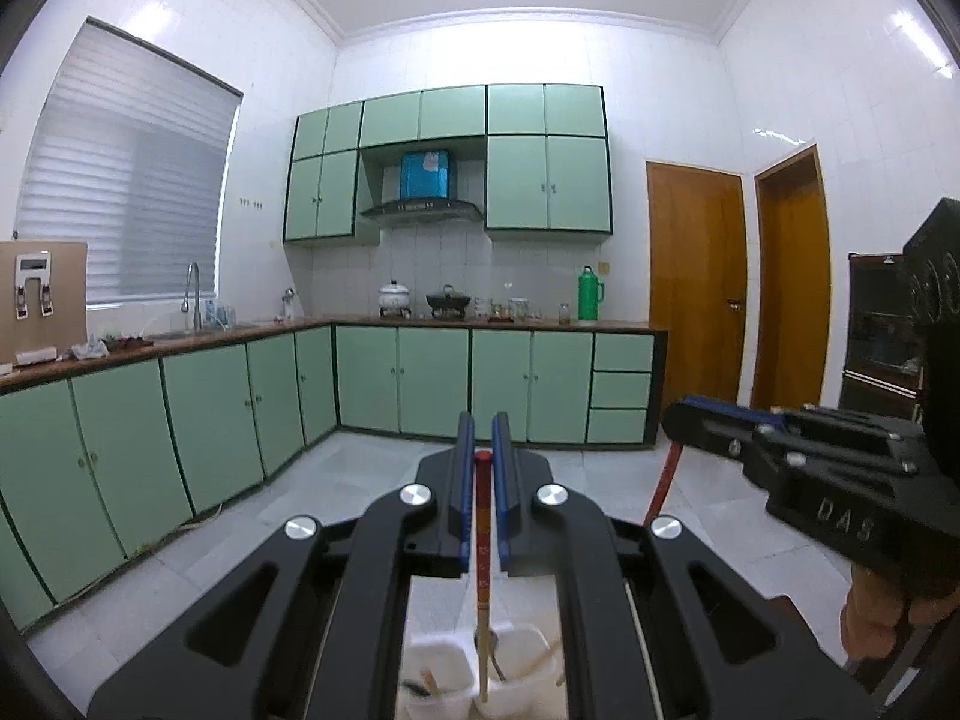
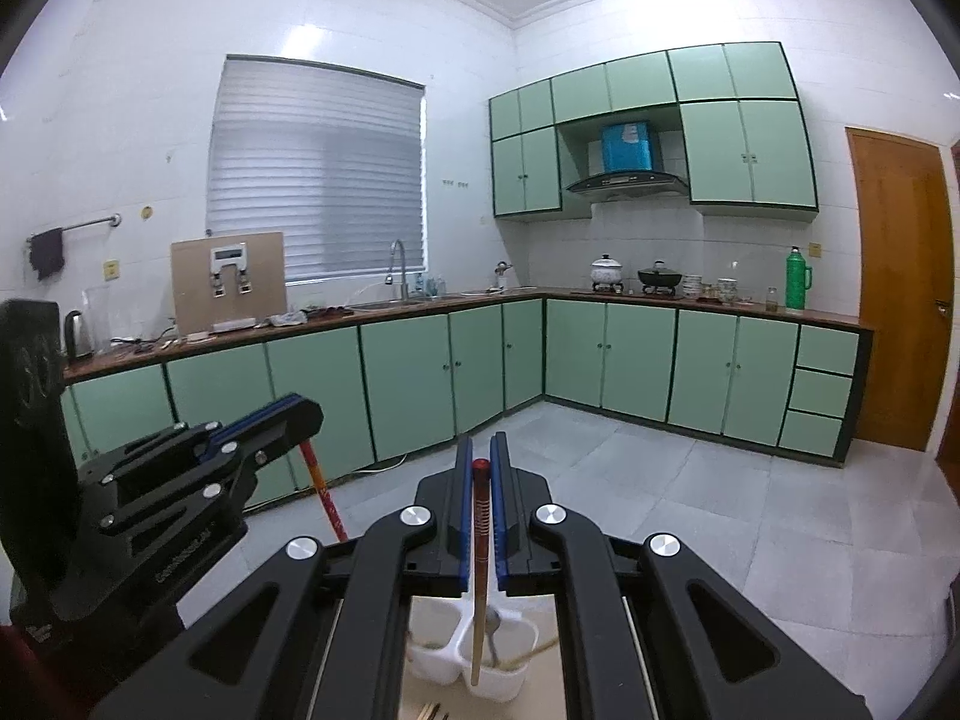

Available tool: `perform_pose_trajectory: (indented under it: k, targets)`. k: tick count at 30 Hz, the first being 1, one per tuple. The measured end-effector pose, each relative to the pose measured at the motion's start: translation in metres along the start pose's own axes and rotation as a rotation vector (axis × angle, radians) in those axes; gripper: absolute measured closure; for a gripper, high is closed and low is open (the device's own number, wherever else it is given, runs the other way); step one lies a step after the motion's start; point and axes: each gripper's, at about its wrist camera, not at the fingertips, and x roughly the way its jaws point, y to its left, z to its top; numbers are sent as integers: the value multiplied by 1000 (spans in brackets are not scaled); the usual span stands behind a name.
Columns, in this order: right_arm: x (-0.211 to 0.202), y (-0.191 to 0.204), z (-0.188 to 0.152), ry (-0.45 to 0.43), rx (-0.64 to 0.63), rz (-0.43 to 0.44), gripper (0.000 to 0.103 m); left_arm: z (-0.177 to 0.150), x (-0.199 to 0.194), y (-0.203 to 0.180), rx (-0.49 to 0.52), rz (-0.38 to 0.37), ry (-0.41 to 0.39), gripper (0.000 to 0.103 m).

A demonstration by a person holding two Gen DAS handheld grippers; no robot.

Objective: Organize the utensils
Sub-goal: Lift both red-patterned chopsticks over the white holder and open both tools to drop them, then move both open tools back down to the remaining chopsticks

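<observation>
Chopstick (image 1: 482, 546) in left claw (image 1: 482, 432): thin, stiff, light, smooth lacquer, likely slippery; red top end pinched between blue pads, pale tip hanging down over white utensil holder (image 1: 510, 684), spoon inside.

Second chopstick (image 2: 480, 552) same way in right claw (image 2: 481, 456), clenched near red top, tip above holder (image 2: 516, 642).

Grip near end: stick may swing or slip; hold nearer middle is steadier.

Both claws raised, side by side.
</observation>
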Motion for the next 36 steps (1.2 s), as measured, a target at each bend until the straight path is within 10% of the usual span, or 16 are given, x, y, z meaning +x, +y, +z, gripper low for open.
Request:
perform_pose_trajectory:
  k: [26,36]
  targets:
    - [108,-33,-78,186,87,-53,96,-85,112,46,-36,86,246,97]
    - [78,-48,-86,158,144,-70,58,-76,76,56,-56,82,195,72]
